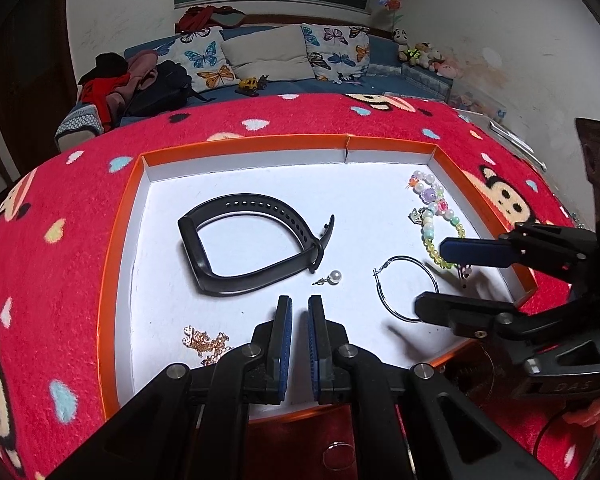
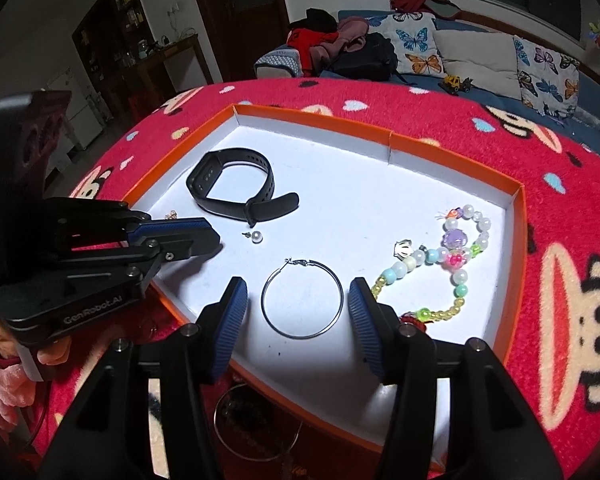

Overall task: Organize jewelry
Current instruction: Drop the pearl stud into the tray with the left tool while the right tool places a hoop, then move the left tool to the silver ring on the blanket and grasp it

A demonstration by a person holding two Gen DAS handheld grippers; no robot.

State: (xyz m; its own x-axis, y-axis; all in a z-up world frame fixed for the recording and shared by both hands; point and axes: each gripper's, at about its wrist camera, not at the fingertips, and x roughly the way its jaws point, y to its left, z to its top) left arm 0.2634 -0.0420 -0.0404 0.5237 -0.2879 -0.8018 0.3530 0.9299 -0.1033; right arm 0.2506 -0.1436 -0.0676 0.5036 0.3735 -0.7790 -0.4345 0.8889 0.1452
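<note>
An orange-rimmed white tray [image 1: 244, 144] [image 2: 452, 156] holds a black wristband [image 1: 244, 240] [image 2: 236, 184], a pearl stud earring [image 1: 334, 277] [image 2: 257, 237], a silver hoop earring [image 1: 380, 292] [image 2: 302, 298], a colourful bead bracelet [image 1: 430, 216] [image 2: 456, 256] and a gold chain [image 1: 206, 342]. My left gripper [image 1: 299, 312] [image 2: 216, 240] is shut and empty, just short of the pearl stud. My right gripper [image 2: 298, 300] [image 1: 430, 276] is open, its fingers on either side of the silver hoop, above the tray.
The tray lies on a red monkey-print cloth [image 1: 52, 264] [image 2: 572, 248]. A second hoop [image 2: 256, 424] lies on the cloth in front of the tray. A sofa with cushions [image 1: 268, 56] stands behind the table.
</note>
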